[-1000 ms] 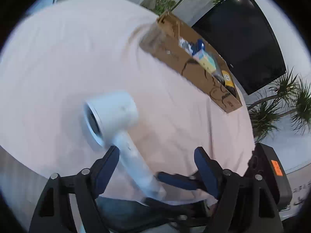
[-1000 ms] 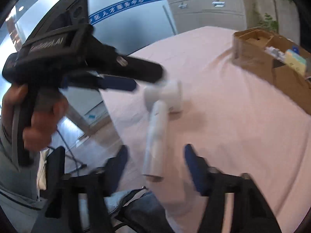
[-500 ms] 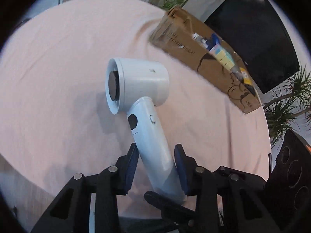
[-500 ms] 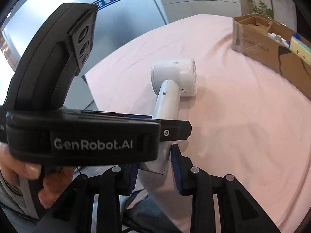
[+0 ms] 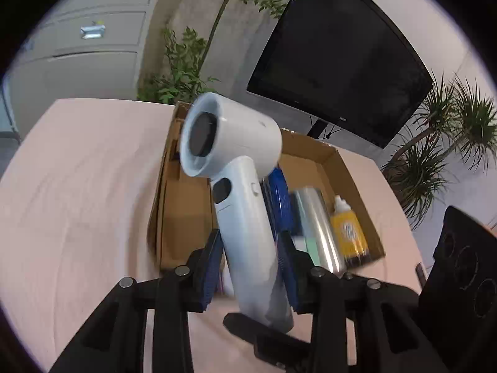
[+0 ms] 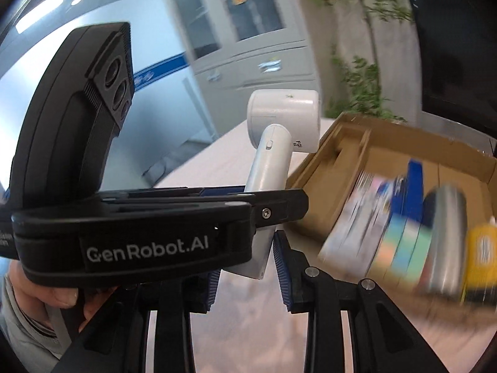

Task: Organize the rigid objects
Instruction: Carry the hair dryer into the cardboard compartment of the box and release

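A white hair dryer (image 5: 245, 217) is held up off the table, head uppermost, over the open cardboard box (image 5: 329, 152). My left gripper (image 5: 250, 259) is shut on the middle of its handle. In the right wrist view the same hair dryer (image 6: 273, 161) rises from my right gripper (image 6: 248, 275), which is shut on the handle's lower end. The left gripper's body (image 6: 139, 233) crosses in front there, held by a hand (image 6: 62, 295). The box (image 6: 351, 130) lies just beyond and to the right.
Inside the box stand a blue pack (image 5: 281, 199), a silver cylinder (image 5: 316, 223), a yellow bottle (image 5: 348, 233) and pastel boxes (image 6: 400, 242); its left part shows bare cardboard. A pink cloth covers the table (image 5: 77, 186). A black screen (image 5: 341, 56) and plants stand behind.
The left gripper closed on the handle of the dryer lying on the table. Both grippers then lifted it and carried it across the table to above the box.
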`<state>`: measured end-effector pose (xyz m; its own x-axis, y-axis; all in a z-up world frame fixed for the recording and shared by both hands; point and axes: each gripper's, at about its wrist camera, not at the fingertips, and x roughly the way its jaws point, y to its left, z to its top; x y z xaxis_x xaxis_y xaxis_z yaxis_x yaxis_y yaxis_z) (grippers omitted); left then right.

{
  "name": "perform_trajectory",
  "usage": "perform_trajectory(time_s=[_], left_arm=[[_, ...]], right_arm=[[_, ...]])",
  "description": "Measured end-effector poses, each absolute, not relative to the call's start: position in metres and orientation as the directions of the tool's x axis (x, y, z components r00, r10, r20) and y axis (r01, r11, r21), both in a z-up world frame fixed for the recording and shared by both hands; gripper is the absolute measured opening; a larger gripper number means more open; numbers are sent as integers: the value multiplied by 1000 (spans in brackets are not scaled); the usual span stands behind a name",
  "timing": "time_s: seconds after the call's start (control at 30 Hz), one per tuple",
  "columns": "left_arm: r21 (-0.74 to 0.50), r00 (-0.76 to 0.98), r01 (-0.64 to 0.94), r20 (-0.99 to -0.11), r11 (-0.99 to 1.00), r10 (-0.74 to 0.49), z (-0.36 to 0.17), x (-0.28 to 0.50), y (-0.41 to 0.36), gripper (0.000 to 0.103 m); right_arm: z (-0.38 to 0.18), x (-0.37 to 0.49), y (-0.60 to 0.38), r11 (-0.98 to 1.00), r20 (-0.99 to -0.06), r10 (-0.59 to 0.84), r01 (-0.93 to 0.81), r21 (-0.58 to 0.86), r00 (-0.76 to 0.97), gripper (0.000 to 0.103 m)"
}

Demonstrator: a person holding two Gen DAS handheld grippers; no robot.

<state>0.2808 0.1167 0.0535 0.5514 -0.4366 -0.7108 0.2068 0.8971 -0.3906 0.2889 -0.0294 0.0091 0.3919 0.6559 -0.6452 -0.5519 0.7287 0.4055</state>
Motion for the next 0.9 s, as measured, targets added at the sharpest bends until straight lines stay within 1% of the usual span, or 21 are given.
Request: perform_trajectory(time_s=[0.13,0.23,0.27,0.3,0.37,0.47,0.63,0.7,0.73,0.83,0.9], left_arm=[[-432,458,234,-741,871,-491,26,349,118,33],[-460,406,194,-766,866,-498,-3,372,124,33],[-470,394,181,-770,864,-502,-12,375,127,30],[-487,387,174,-766,856,-514,-19,376,129,30],[-513,392,167,-749,842,-535,-27,374,134,30],[-565,399,132,-722,815,-565,-30,371,140,30],[-579,427,108,-707,808,-564,-28,361,148,29],[-586,438,103,-699,804,-566,-32,357,152,29],[-589,446,88,-698,804,-560,-34,355,153,28],[-581,461,38,-712,813,-530,-40,353,159,26],[-562,467,9,-729,827,-501,-43,353,164,24]], right_arm=[[-9,361,-21,747,-674,646,-476,464,358,34],[-40,410,-11,763,-703,630,-430,483,329,35],[-52,422,-8,762,-712,630,-420,492,309,34],[-58,428,-5,764,-722,627,-413,496,293,34],[-68,425,1,778,-740,602,-428,459,300,34],[-83,429,6,769,-737,608,-447,456,294,34],[-81,417,13,767,-742,595,-494,410,308,33],[-80,414,14,761,-743,600,-497,416,296,33],[-74,404,14,762,-745,598,-498,414,295,33],[-81,400,17,765,-759,587,-500,406,282,31],[-86,400,19,768,-769,581,-491,411,265,27]])
